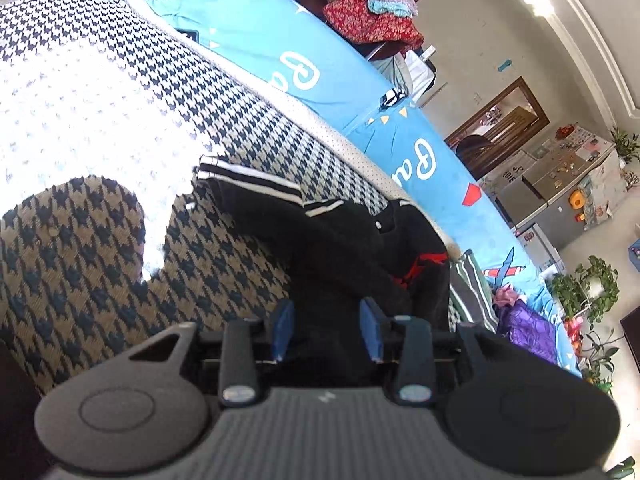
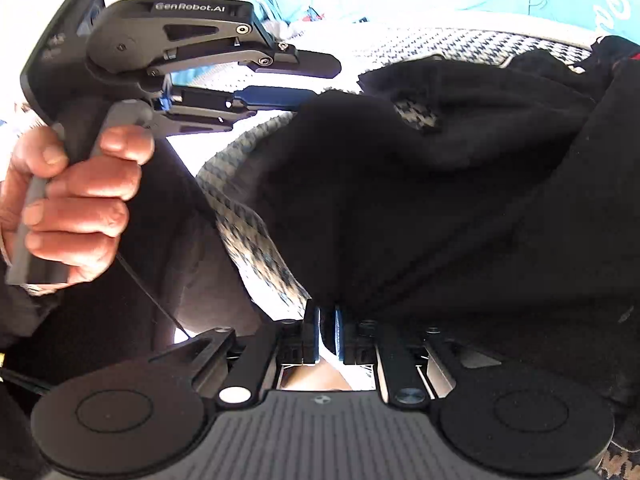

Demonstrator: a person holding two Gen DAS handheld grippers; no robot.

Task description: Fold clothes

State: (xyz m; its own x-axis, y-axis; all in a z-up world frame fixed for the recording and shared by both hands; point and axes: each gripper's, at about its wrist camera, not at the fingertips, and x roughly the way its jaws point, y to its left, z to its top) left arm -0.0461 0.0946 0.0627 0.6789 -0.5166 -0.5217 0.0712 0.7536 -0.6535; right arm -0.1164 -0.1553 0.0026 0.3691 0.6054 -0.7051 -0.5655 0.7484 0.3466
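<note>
Left wrist view: left gripper (image 1: 327, 330) part-open, empty, black garment (image 1: 340, 240) directly ahead; right gripper (image 2: 326, 332) nearly closed, grip on cloth indeterminate.

A bed is covered by a houndstooth blanket (image 1: 120, 92), brightly sunlit at the left, with a light blue printed sheet (image 1: 256, 28) beyond it. At the far side, piled fabrics (image 1: 372, 12) are stacked on dark furniture. A framed mirror (image 1: 500, 124) is set against the pale wall (image 1: 472, 40); grey cabinets (image 1: 560, 184) and potted plants (image 1: 592, 288) are seen at right.
</note>
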